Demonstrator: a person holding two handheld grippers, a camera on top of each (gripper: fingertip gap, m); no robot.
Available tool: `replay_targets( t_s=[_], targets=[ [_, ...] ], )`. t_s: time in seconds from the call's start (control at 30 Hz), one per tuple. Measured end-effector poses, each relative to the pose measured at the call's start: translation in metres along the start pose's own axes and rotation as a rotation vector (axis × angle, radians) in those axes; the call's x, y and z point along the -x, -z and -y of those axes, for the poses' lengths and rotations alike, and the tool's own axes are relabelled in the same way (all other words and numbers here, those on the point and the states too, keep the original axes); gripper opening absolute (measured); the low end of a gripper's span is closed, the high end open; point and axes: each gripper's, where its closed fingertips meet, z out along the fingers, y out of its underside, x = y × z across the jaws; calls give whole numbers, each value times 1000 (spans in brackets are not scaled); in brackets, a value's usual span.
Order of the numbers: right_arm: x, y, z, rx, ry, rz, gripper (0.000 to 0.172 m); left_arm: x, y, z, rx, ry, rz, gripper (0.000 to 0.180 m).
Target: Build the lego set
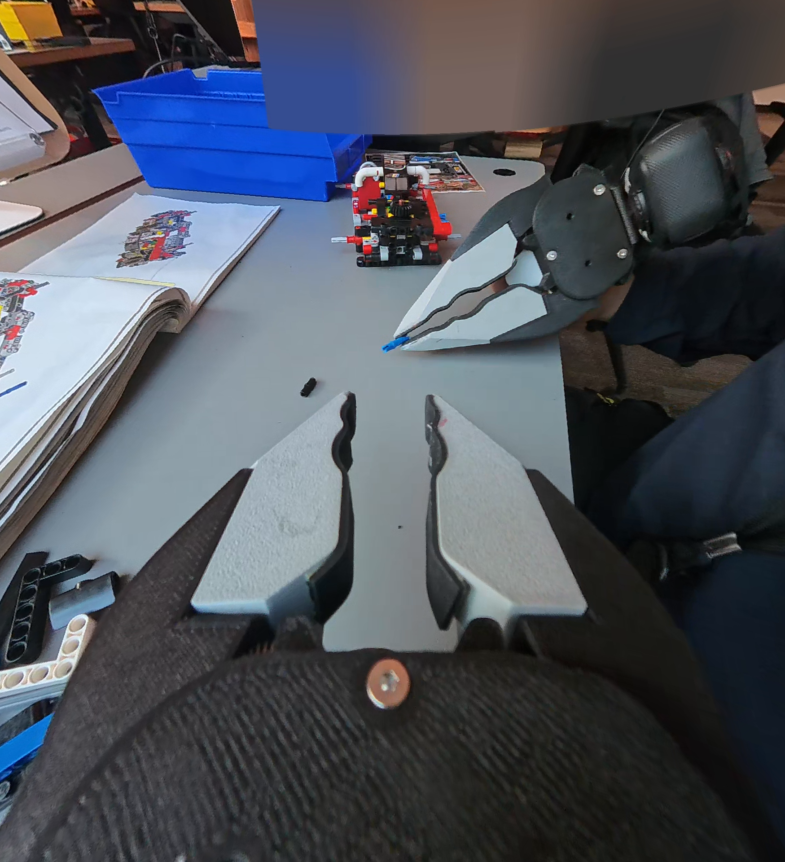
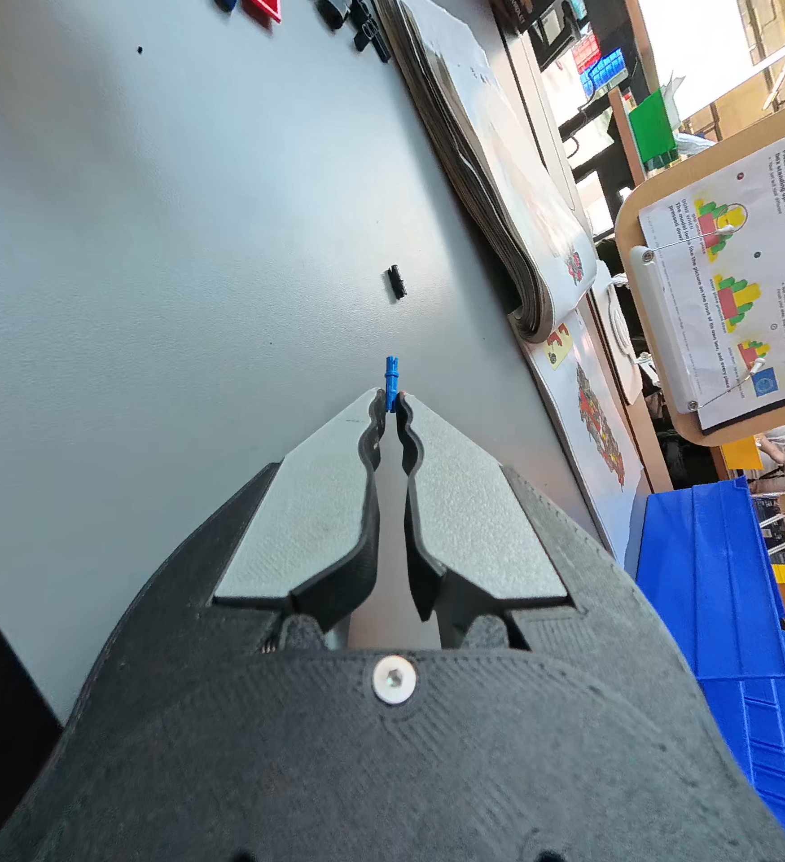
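Matt grey table (image 1: 250, 373), rough-textured jaws

Left of the left gripper (image 1: 390, 396), loose beams (image 1: 31, 653) run off the picture's edge. Beyond its fingertips, a blurred patch covers the blue bin (image 1: 222, 135)'s far right part.

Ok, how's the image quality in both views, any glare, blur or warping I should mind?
Left wrist view: even light, sharp on the black pin; table edge bows from the wide lens. Right wrist view: blown-out window top right, blue pin crisp in the right tongs, booklet softer, edges warped.
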Motion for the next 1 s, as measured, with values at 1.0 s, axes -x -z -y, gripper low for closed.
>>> replay_targets(
  t_s=[1.0],
  targets=[
    [2,-3,-2,19,6,11,2,1,0,0,-4,9,-1,27]
  ],
)
